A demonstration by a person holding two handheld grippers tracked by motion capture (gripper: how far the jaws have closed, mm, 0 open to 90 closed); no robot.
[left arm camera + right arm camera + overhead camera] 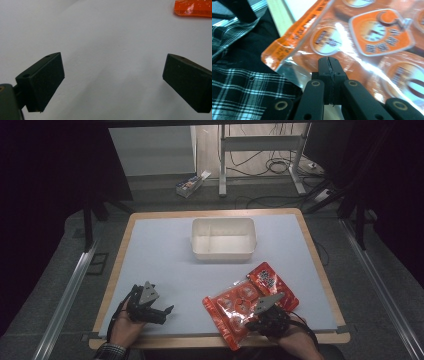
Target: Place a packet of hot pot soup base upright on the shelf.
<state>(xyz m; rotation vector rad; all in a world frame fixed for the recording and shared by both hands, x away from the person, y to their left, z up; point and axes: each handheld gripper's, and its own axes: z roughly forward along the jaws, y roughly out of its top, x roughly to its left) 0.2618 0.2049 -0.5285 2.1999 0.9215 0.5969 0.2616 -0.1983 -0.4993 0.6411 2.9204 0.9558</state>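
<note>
An orange snack bag point(240, 302) with round biscuit pictures lies at the table's front right, its near corner jutting past the edge. My right gripper point(254, 322) sits at the bag's near side. In the right gripper view the jaws point(328, 62) are pressed together on the glossy film of the bag point(372, 35). My left gripper point(165, 314) rests at the front left, well apart from the bag. Its jaws stand wide open point(112, 67) over the bare mat, and a corner of the bag point(192, 8) shows far off.
A white plastic bin point(223, 239) stands empty at the middle back of the blue-grey mat point(165, 255). A wooden rim point(112, 275) borders the table. A plaid sleeve point(242, 85) lies just under the bag's near edge.
</note>
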